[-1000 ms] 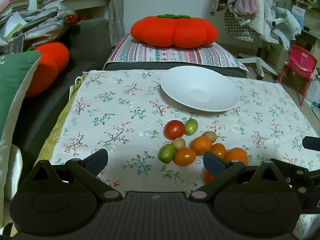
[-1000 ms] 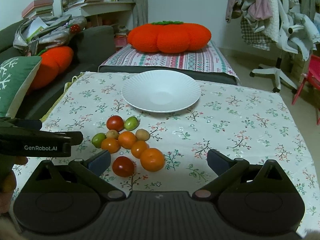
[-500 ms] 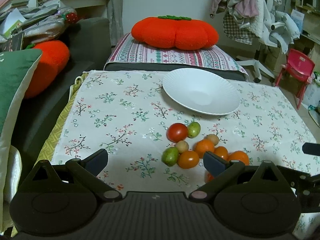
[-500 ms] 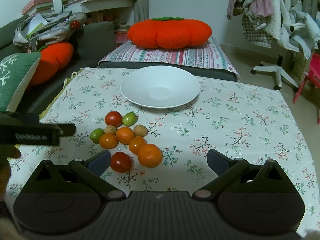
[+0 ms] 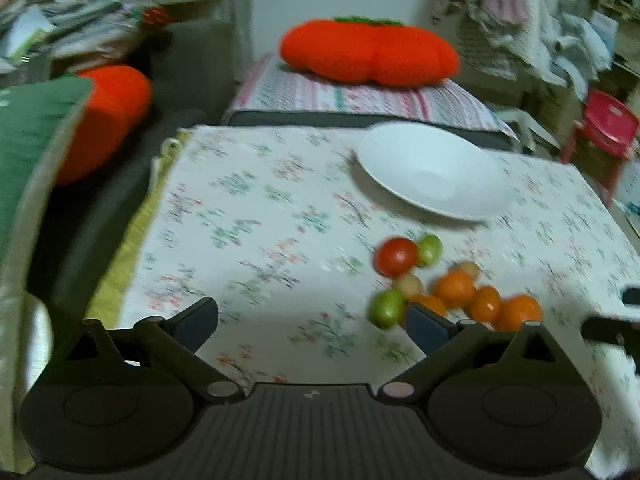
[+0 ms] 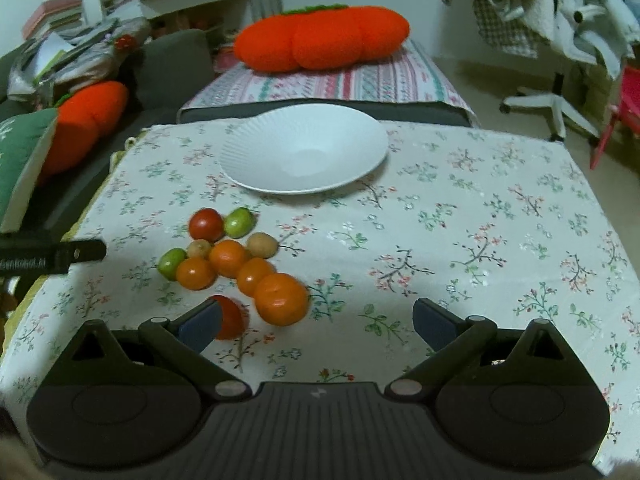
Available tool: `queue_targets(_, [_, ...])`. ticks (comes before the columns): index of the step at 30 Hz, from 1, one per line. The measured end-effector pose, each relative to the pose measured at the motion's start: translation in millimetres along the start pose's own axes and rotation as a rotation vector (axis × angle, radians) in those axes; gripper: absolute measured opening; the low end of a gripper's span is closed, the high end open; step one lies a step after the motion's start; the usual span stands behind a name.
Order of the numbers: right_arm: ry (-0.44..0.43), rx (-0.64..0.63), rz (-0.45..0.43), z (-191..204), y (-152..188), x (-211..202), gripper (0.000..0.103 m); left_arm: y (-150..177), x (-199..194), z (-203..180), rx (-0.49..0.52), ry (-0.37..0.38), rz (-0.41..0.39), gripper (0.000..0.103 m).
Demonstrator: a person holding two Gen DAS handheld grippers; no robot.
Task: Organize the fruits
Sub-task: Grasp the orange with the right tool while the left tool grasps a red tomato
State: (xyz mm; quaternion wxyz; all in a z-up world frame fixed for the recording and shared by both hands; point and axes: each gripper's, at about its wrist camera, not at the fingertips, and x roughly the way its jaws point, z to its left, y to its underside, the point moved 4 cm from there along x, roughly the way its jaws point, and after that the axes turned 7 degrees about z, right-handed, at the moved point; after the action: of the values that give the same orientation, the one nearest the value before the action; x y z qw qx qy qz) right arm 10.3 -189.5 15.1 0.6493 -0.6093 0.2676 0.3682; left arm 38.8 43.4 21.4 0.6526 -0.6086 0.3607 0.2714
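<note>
Now my right gripper (image 6: 316, 318) is nearer, spread and empty like my left gripper (image 5: 312, 318), the round orange fruit (image 6: 281, 299) just ahead, left of centre.

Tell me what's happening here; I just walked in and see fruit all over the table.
A person holds a gripper in each hand over a floral tablecloth. Both the left gripper and the right gripper have open jaws and hold nothing. A cluster of small fruits lies loose on the cloth, and the white plate beyond them holds none.
</note>
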Motion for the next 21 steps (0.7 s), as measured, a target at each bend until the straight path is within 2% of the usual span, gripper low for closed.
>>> queue_targets(3, [-0.014, 0.007, -0.003, -1, -4, 2, 0.1, 5, 4, -14, 0.044, 0.065, 0.02, 0.085])
queue_targets(6, [-0.08, 0.036, 0.006, -3, -11, 6, 0.098, 11, 12, -28, 0.092, 0.09, 0.034, 0.085])
queue_targets(8, [-0.111, 0.041, 0.028, -3, -15, 13, 0.093, 16, 18, -37, 0.121, 0.106, 0.045, 0.085])
queue_targets(10, [-0.104, 0.016, 0.047, -1, -17, 22, 0.083, 20, 27, -49, 0.146, 0.126, 0.057, 0.085])
queue_targets(12, [-0.091, -0.017, 0.064, 0, -16, 30, 0.079, 25, 33, -57, 0.162, 0.146, 0.067, 0.08])
queue_targets(15, [-0.118, -0.035, 0.103, 1, -15, 38, 0.074, 30, 38, -74, 0.198, 0.183, 0.067, 0.076])
queue_targets(17, [-0.126, -0.048, 0.114, 2, -14, 40, 0.072, 32, 43, -84, 0.233, 0.175, 0.059, 0.075])
queue_targets(21, [-0.132, -0.081, 0.125, 5, -15, 46, 0.069, 33, 49, -94, 0.265, 0.163, 0.041, 0.063])
